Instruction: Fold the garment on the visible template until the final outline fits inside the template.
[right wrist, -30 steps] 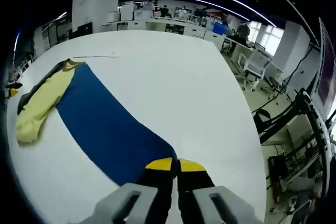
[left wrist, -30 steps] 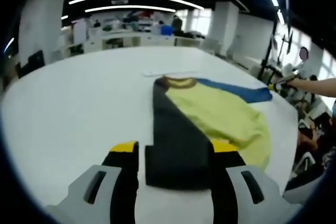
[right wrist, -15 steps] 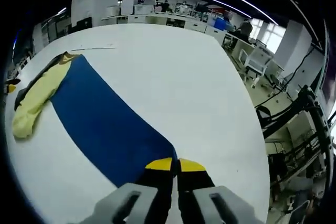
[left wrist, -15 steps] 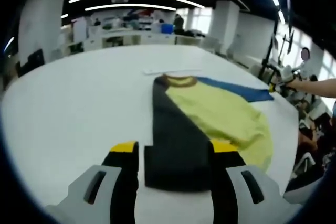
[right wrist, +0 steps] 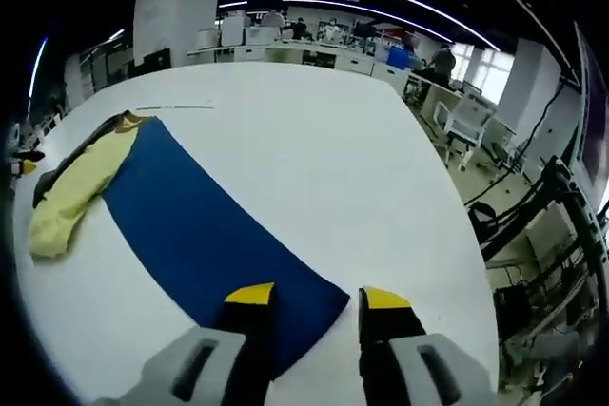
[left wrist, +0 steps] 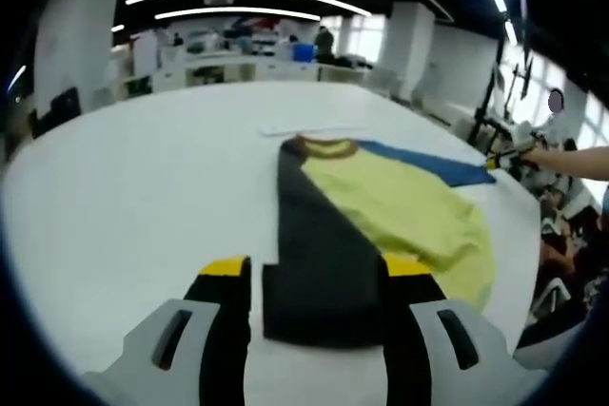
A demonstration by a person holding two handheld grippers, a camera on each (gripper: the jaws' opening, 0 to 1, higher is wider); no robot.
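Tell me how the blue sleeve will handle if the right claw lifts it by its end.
The blue sleeve lies flat as thin cloth, so it would probably droop from the right claw, not hold shape. It looks light. Since it joins the yellow body, a long lift would likely drag that along.

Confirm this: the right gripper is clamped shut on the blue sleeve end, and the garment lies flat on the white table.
Not quite. In the right gripper view the right gripper is open, jaws apart over the blue sleeve end. The garment does lie flat on the white table.
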